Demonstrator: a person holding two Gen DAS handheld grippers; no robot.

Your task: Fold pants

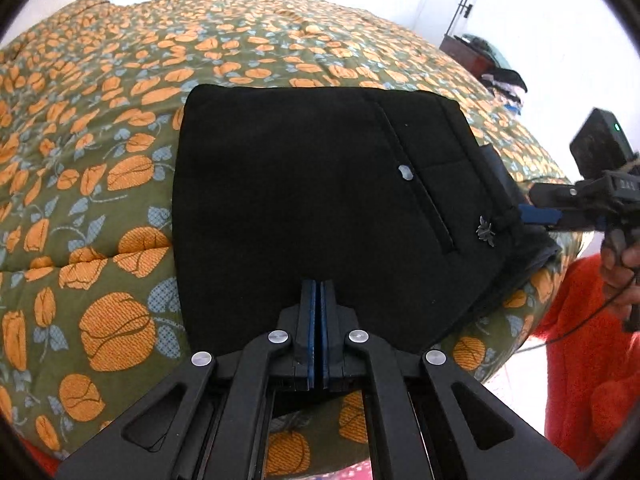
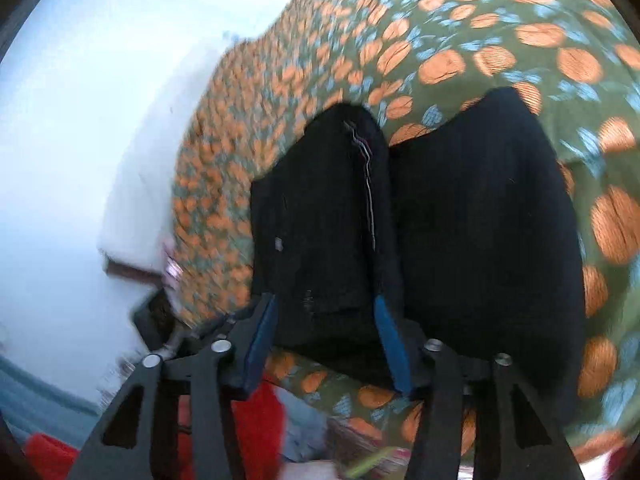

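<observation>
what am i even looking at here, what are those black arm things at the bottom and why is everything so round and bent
Each picture comes from a fisheye camera mounted on a hand-held claw, which bends the view. A person holds one claw in each hand; no robot is involved. The black bars at the bottom are the claw's own linkages.

The left wrist view shows the left claw, its blue-padded fingers closed together over folded black pants, which lie on a green bedspread with orange flowers. The right claw reaches in at the waistband side.

The right wrist view shows the right claw open around a raised part of the pants.

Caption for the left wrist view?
Closed left gripper rests at the edge of folded black pants on a floral quilt.
</observation>
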